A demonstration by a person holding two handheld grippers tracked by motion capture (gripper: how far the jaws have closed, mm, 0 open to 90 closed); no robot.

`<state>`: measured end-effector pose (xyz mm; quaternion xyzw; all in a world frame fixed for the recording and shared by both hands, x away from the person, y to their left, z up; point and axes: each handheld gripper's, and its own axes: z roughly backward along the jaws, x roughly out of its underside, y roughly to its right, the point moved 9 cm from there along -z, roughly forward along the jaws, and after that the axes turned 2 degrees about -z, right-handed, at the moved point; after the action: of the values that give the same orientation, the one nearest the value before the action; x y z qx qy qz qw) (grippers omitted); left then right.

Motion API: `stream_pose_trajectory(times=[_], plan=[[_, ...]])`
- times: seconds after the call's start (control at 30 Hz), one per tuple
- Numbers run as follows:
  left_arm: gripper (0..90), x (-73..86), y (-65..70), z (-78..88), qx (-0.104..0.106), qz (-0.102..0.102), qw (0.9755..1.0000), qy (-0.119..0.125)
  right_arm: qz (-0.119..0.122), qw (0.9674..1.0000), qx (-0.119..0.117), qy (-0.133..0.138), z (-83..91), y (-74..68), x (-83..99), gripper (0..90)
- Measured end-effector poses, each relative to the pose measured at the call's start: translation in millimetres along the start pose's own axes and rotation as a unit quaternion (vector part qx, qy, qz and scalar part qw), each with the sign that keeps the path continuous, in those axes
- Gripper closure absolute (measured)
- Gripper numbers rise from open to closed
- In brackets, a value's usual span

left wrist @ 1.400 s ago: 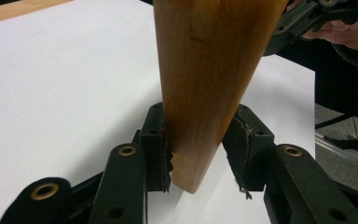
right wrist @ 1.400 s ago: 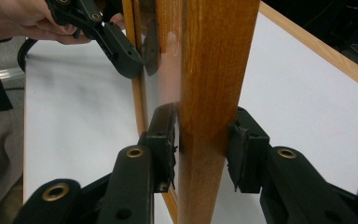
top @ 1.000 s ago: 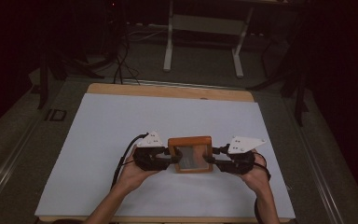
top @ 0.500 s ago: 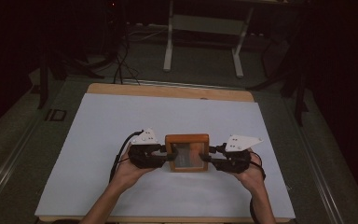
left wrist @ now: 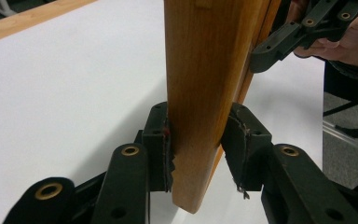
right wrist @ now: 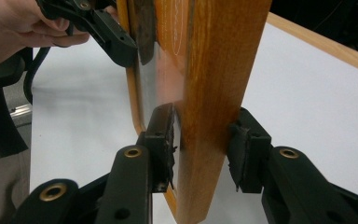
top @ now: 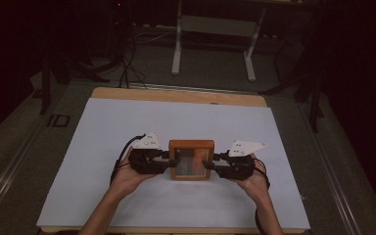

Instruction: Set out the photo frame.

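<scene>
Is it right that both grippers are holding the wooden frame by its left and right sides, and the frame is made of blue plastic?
Not quite. The frame is brown wood, not blue plastic, as the high view shows. The rest stands: the left gripper has its jaws on the frame's left side and the right gripper on its right side, over the white table cover.

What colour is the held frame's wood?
Orange-brown wooden picture frame, clearest in the left gripper view.
</scene>
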<state>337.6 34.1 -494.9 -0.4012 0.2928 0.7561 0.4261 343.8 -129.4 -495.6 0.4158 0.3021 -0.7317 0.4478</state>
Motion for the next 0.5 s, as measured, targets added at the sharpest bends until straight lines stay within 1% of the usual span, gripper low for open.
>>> stream_pose_trajectory(times=[0.23, 0.5], plan=[[63.9, 4.9, -5.7, 2.7, 0.001, 0.003, 0.9999, -0.010, -0.010, 0.9999, -0.002, -0.002, -8.2, -0.6, 1.2, 63.7], [63.4, 12.8, -14.4, 2.1, 0.005, 0.018, 0.9997, -0.014, -0.026, 0.9996, -0.005, -0.012, -20.6, -0.3, 6.3, 63.9]])
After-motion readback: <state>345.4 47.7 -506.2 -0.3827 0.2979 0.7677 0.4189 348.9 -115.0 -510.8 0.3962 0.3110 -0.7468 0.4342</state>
